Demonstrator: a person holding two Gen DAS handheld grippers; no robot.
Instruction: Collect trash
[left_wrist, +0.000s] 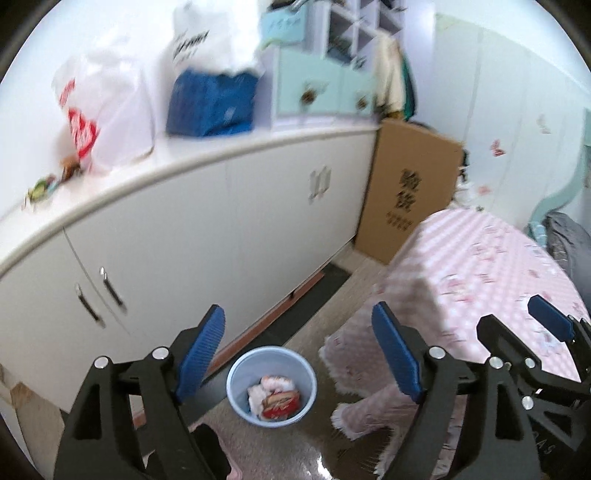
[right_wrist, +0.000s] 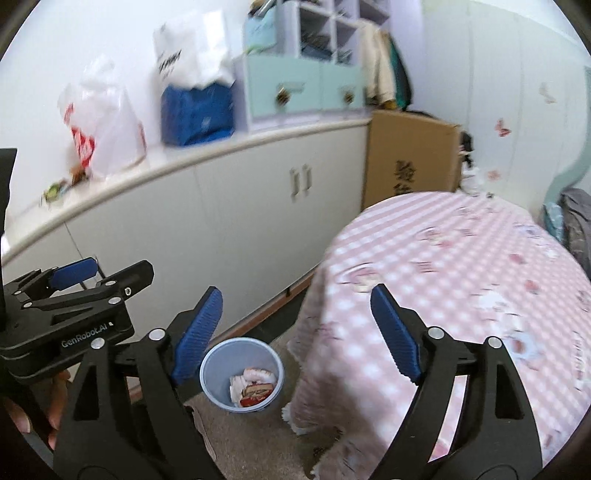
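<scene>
Nearest in both views, the left gripper (left_wrist: 297, 350) and the right gripper (right_wrist: 295, 332) are held w/ fingers spread wide and nothing between the blue pads; neither is pinching anything. Just beyond, on the floor betw. the cabinet front and the hanging corner of the pink checked tablecloth (right_wrist: 443, 266), the pale blue bin (left_wrist: 271, 386) is stood upright, and trash (left_wrist: 275, 398) is already seen at its bottom: crumpled white paper and a red-printed wrapper. Risk here: the bin is light and open-topped, so it could be tipped and its contents spilled if clipped by a lowered finger or by the other gripper, since the two tools are carried close together. The fringed cloth edge hangs just beside the bin rim; it could be snagged by a pad and the cloth dragged off the table. Further off, at the left end of the worktop (left_wrist: 229, 155), small coloured wrappers (left_wrist: 40, 190) are probably lying near its front edge, though blur leaves this uncertain; if these are the next trash, thin film may be slid over the edge rather than gripped, or missed by wide-set pads. Behind them a white plastic bag (left_wrist: 107, 110) and a blue bag (left_wrist: 212, 103) are stood; these could be brushed and toppled during a reach. Farthest, a cardboard box (left_wrist: 410, 188) is leaned in the corner, well apart from any likely path.
</scene>
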